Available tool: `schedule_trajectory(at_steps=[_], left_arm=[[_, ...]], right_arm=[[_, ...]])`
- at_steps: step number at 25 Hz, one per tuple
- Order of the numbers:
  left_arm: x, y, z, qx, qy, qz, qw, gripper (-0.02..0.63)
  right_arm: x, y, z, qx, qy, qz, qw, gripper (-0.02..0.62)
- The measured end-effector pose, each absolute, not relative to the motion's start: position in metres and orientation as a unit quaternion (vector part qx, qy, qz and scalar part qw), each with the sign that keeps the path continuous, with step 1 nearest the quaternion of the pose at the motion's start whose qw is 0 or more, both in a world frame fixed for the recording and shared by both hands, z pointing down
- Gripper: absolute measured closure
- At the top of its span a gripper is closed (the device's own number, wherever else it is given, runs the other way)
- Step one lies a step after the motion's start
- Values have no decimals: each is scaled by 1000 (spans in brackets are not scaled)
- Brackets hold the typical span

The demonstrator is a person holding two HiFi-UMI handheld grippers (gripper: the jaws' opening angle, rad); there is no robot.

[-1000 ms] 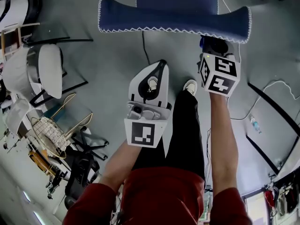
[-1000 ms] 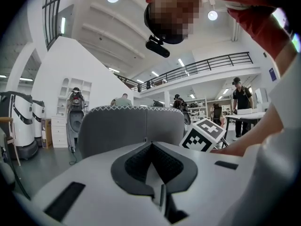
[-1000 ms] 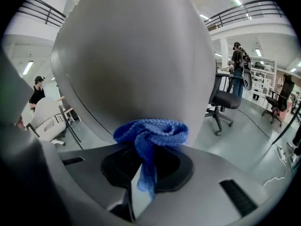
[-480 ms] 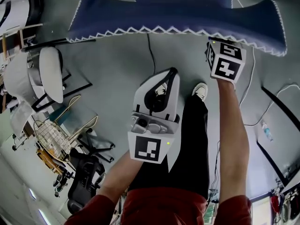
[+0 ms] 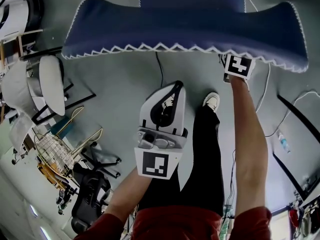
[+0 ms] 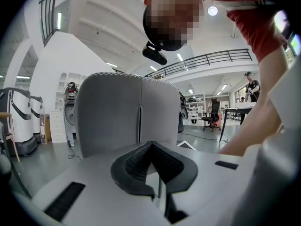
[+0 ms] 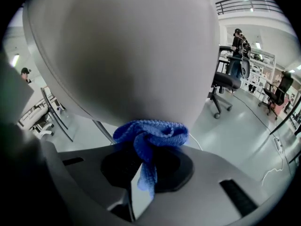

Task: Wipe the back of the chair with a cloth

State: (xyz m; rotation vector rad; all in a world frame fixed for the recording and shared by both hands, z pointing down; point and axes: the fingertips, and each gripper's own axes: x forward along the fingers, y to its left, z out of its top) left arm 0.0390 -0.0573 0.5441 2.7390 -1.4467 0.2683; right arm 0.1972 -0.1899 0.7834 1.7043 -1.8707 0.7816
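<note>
Your right gripper (image 7: pixel 142 169) pinches the blue cloth (image 7: pixel 151 132) against the chair back (image 7: pixel 127 51), mid-frame. Your left gripper (image 6: pixel 153 167) has its jaws together, empty.

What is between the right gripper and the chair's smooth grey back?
A crumpled blue knitted cloth, pinched by the right gripper and pressed against the smooth grey chair back. The right gripper view shows it.

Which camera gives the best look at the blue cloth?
The right gripper view: the blue cloth sits bunched in the right gripper, against the chair back. Neither other view shows it.
</note>
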Motion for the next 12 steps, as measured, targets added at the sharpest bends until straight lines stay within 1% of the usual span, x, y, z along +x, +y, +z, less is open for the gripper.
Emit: schedule_trajectory(at_steps=[7,12], left_arm=[[30,-59,523,877,-474,80,15,592],[36,-48,480,884,-461,79,11,592]], right_arm=[[203,-146,778,635,-649,314,278,532],[188,-111,715,628,-665,317,253,532]])
